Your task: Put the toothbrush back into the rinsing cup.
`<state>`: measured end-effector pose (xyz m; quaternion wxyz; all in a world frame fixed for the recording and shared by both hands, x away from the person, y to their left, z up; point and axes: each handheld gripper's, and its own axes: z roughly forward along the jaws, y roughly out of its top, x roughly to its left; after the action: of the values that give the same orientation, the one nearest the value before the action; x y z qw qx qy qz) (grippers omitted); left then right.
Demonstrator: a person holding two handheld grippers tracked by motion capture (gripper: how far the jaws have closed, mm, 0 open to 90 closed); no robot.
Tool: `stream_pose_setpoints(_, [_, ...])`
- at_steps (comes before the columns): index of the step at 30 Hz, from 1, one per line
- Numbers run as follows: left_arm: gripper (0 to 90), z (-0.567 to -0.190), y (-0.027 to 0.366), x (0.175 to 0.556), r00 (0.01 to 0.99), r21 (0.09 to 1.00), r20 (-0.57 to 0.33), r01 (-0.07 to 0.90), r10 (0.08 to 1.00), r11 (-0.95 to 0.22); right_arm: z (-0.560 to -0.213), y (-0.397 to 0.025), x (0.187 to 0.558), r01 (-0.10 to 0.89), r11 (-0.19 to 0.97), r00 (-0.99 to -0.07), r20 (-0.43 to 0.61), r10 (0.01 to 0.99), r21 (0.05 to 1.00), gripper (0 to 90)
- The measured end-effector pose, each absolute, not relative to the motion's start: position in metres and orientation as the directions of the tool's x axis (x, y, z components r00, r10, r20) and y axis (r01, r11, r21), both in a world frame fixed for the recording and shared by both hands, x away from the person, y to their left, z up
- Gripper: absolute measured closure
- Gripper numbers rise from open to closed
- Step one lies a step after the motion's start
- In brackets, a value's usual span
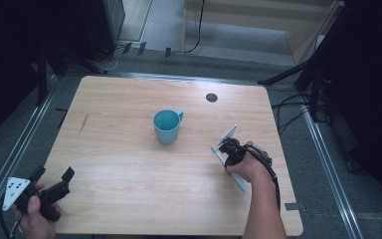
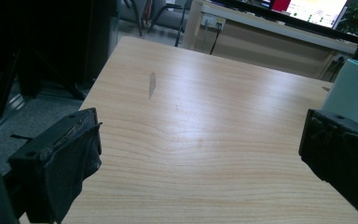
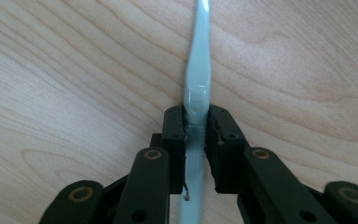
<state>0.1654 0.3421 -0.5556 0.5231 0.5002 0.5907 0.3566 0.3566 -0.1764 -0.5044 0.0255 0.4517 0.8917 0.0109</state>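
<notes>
The right tongs are closed tight on a pale blue-green toothbrush, their two black jaws pressing its handle from both sides. The toothbrush lies flat on the light wooden desk, at its right side in the high view, running from near the person's right hand toward the desk's front edge.

The left tongs are spread wide and hold nothing; bare wood shows between their jaws. In the high view they sit at the desk's front left corner, gripped in the person's left hand, with a grey three-cornered plate on top.

A teal mug stands upright near the middle of the desk, handle toward the far right, well apart from both tongs.

No readable writing is visible. The desk has rounded corners, a dark round hole near its far edge and a small dark smudge at its left. Grey floor, cables and dark stands surround it.
</notes>
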Motion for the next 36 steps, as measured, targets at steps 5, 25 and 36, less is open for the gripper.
stream_pose_setpoints(5, [0.0, -0.556, 0.342, 0.165, 0.047, 0.945, -0.262, 0.216, 0.964, 0.246, -0.504, -0.175, 0.356, 0.811, 0.583, -0.582, -0.042, 0.812, 0.036, 80.0])
stream_pose_setpoints(25, [0.0, -0.556, 0.342, 0.165, 0.046, 0.945, -0.261, 0.217, 0.964, 0.245, -0.475, -0.200, 0.364, 0.891, 0.260, -0.276, -0.010, 0.961, 0.371, 80.1])
stream_pose_setpoints(36, [0.0, -0.556, 0.342, 0.165, 0.047, 0.945, -0.260, 0.217, 0.965, 0.244, -0.452, -0.202, 0.362, 0.784, 0.117, -0.171, 0.032, 0.985, 0.610, 80.1])
